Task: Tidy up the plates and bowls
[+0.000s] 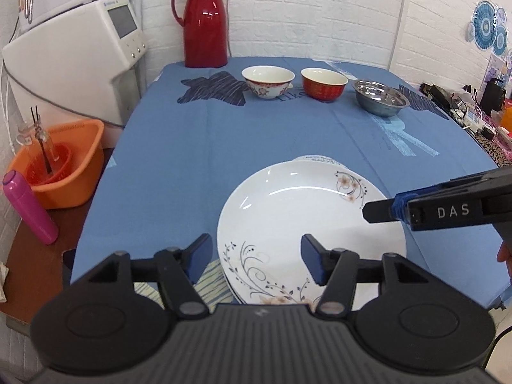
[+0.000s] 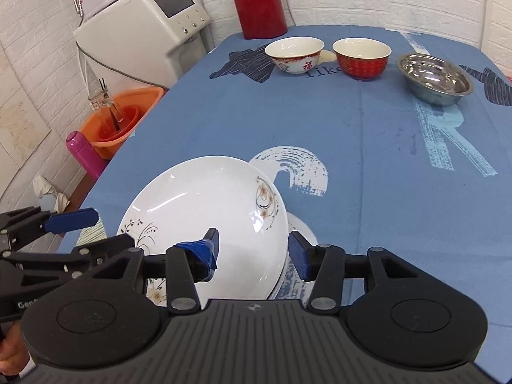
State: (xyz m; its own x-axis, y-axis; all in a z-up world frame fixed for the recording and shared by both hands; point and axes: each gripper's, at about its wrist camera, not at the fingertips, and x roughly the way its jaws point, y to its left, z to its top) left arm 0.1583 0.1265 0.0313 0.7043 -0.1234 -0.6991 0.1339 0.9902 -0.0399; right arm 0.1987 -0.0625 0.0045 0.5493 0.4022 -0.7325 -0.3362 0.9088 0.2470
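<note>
White brick-pattern walls close in a table (image 1: pixel 198 147) spread with a blue printed cloth. Along its far edge stand three bowls in a row: a white bowl with red trim (image 1: pixel 268 81), a red bowl (image 1: pixel 324 84) just beside it, and a steel bowl (image 1: pixel 380 97) nearest the far right corner. At the far left corner stands a red thermos jug (image 1: pixel 201 22). Off the table's left edge sit a white appliance (image 1: pixel 73 60), an orange basin (image 1: pixel 64 163) and a pink bottle (image 1: pixel 30 208).

Near the front edge lies a white flower-patterned plate (image 1: pixel 297 224), resting on top of at least one other plate (image 2: pixel 300 227) whose rim peeks out beneath it; how many are stacked under it is hard to tell.

Left gripper (image 1: pixel 256 260) hovers over the plate's near rim with its blue-padded fingers spread wide, grasping nothing. Right gripper (image 2: pixel 252 251) is likewise spread over the plate's right rim, one finger above the plate's inside and the other outside the rim; neither pad clearly touches the porcelain. In the left wrist view its dark body reaches in from the right over the plate's edge.
</note>
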